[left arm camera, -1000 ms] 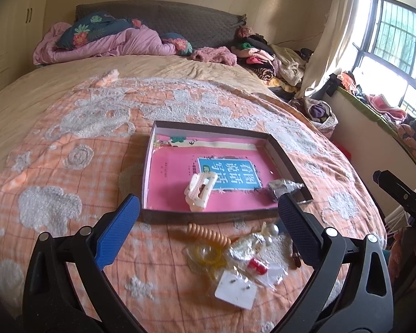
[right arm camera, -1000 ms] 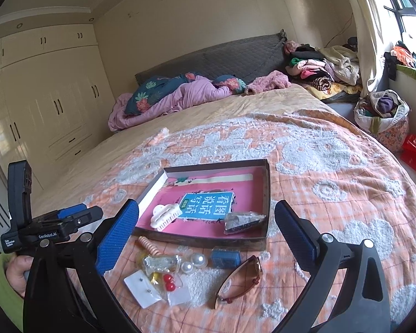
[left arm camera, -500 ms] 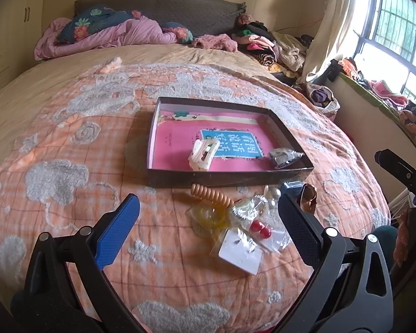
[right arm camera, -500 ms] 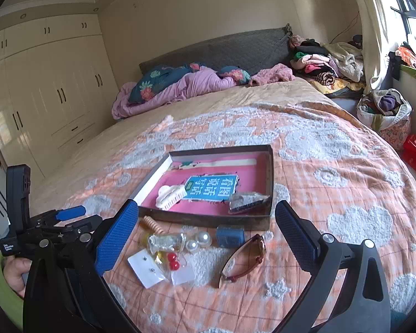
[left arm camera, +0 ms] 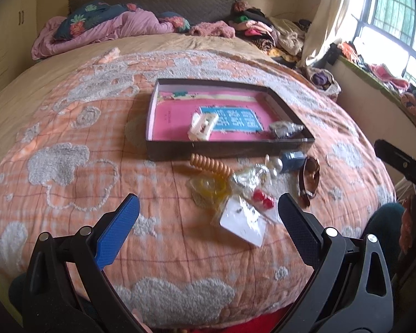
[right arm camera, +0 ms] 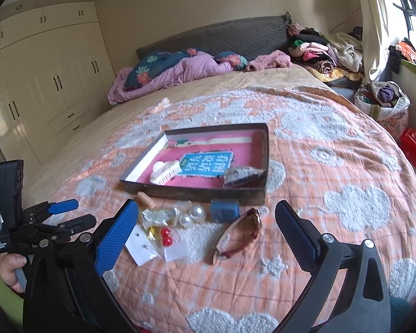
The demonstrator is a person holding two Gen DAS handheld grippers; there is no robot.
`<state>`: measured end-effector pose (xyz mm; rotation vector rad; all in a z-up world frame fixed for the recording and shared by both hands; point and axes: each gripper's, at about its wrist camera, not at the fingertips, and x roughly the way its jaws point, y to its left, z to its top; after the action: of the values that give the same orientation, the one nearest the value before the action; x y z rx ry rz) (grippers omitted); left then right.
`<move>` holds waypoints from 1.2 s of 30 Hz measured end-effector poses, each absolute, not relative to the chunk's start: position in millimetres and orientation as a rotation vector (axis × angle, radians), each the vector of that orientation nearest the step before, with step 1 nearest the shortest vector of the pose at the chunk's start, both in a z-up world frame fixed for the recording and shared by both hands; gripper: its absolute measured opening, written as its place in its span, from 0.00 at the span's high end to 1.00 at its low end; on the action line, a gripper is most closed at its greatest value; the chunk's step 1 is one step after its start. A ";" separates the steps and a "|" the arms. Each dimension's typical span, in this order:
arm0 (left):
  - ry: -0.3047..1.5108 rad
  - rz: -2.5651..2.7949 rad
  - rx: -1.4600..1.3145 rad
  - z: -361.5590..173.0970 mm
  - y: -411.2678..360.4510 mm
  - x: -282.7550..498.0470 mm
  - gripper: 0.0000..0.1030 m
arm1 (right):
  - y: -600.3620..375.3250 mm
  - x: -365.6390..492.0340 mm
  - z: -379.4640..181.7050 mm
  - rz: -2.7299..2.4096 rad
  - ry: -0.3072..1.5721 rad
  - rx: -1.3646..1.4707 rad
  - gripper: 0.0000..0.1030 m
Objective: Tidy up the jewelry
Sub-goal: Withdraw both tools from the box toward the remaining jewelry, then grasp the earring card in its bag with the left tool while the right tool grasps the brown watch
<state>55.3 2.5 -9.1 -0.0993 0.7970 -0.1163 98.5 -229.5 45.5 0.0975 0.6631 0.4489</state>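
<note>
both grippers have pulled back toward the near edge of the bed since a second ago, so the box and the loose pieces sit farther off in each view. left gripper (left arm camera: 208, 213) hangs above the orange blanket (left arm camera: 69, 127) with its fingers spread wide and nothing between them; right gripper (right arm camera: 206, 222) likewise has its fingers wide apart and holds nothing.

the shallow dark box (left arm camera: 230, 148) lies on the blanket toward the middle of the bed. inside it — on a pink lining with a blue label — are a white hair claw (left arm camera: 202, 125) and a crinkled silvery packet (left arm camera: 285, 129) in the near right corner.

just outside the box's near wall lies a loose cluster: an orange spiral hair tie (left arm camera: 208, 163), a yellow ring in a clear bag (left arm camera: 210, 187), two pearl beads (right arm camera: 192, 215), a pair of red beads (right arm camera: 165, 236), a white earring card (left arm camera: 242, 226), a small blue box (right arm camera: 224, 211) and, at the right end, a brown-strapped watch (right arm camera: 238, 236). several of these touch or overlap; the watch lies a little apart from the bags.
</note>
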 end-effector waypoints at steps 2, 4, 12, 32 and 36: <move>0.812 -0.125 -0.081 -14.8 -2.1 53.6 0.09 | -231.8 98.7 41.5 0.441 0.676 0.099 0.04; 0.828 -0.137 -0.067 -19.9 -6.8 53.1 0.09 | -233.5 99.1 38.7 0.435 0.686 0.099 0.04; 0.883 -0.172 -0.023 -39.9 -22.3 57.0 0.09 | -233.8 102.4 22.6 0.420 0.744 0.088 0.04; 0.971 -0.230 -0.019 -85.2 -45.5 79.5 0.09 | -236.2 125.2 -26.8 0.367 0.878 0.108 0.04; 0.964 -0.213 0.008 -90.8 -47.8 86.9 0.09 | -237.9 127.5 -29.5 0.360 0.882 0.115 0.04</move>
<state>86.9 -47.8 -90.8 0.0083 0.9641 -0.2133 127.5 -237.9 -29.5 0.1149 0.8818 0.3603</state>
